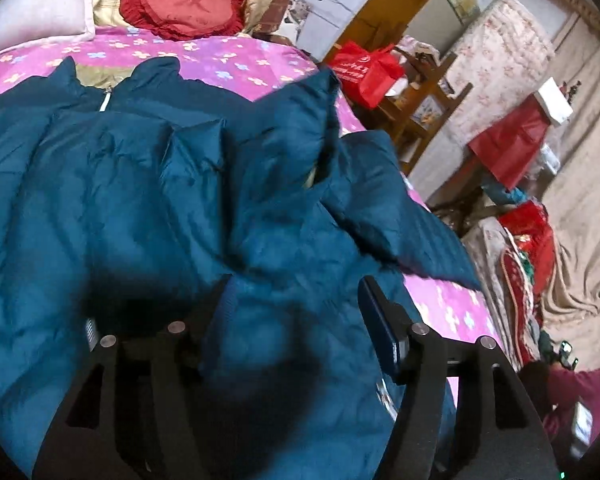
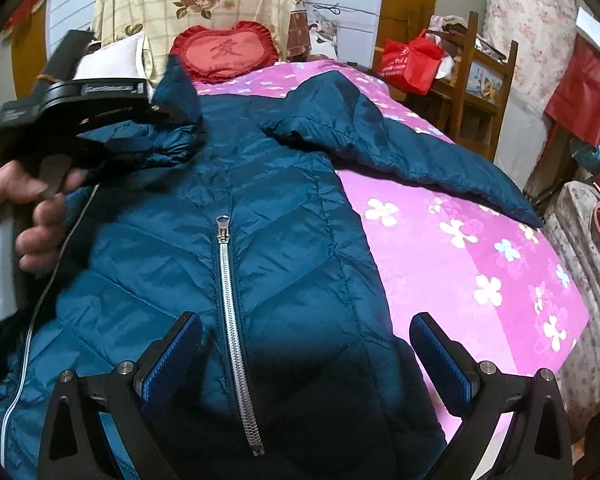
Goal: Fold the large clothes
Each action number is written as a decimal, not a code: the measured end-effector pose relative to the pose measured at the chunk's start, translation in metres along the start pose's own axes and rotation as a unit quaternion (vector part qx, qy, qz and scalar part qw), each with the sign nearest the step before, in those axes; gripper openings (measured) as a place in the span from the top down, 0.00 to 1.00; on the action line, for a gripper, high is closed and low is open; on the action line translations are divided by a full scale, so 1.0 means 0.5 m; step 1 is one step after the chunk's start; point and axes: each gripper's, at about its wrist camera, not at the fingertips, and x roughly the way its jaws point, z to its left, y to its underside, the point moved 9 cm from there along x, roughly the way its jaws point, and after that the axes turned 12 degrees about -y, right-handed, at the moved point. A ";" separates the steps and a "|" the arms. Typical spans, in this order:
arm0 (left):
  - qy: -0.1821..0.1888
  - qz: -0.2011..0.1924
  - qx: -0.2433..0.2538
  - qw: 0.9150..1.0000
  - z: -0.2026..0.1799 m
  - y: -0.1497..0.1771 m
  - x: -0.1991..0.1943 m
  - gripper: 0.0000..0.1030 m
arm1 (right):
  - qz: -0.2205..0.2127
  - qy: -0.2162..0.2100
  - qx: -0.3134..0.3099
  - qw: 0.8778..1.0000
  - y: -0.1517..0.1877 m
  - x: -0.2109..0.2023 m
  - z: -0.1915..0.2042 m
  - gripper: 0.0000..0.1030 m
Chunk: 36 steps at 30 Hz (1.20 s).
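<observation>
The left gripper (image 1: 292,320) stood released over a folded-in sleeve (image 1: 260,168); the right gripper (image 2: 306,356) hung open above the zipper (image 2: 230,300). The teal down jacket (image 2: 260,240) lay on the pink floral bedspread (image 2: 460,248). Judged step: sleeve-folding; next, the far-right sleeve (image 2: 400,148). A red heart cushion (image 2: 224,54) bore one Chinese character.

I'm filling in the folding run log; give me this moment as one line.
stage: sleeve folding | teal jacket: flat on bed | left gripper: open over jacket | right gripper: open, empty

Wooden chair (image 2: 476,92) beside pink-quilted bed (image 2: 480,256)
</observation>
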 end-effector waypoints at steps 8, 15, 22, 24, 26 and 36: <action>-0.128 -0.080 -0.018 0.988 0.212 -0.007 -0.133 0.37 | -0.028 0.004 0.004 1.000 -0.013 -0.007 0.012 0.00; -0.315 -0.138 -0.140 0.929 0.482 -0.057 -0.211 0.37 | -0.059 -0.032 -0.016 0.998 -0.177 0.036 0.067 0.00; -0.312 -0.132 -0.199 0.919 0.563 -0.016 -0.189 0.31 | -0.061 -0.177 -0.088 0.978 -0.363 0.174 0.312 0.00; -0.308 -0.130 -0.202 0.921 0.566 -0.009 -0.181 0.30 | -0.043 -0.211 -0.105 0.971 -0.380 0.244 0.359 0.00; -0.307 -0.132 -0.204 0.920 0.569 -0.009 -0.180 0.29 | -0.010 -0.204 -0.111 0.973 -0.371 0.314 0.343 0.00; -0.315 -0.116 -0.200 0.921 0.570 -0.007 -0.173 0.29 | 0.056 -0.152 -0.029 0.986 -0.338 0.397 0.176 0.01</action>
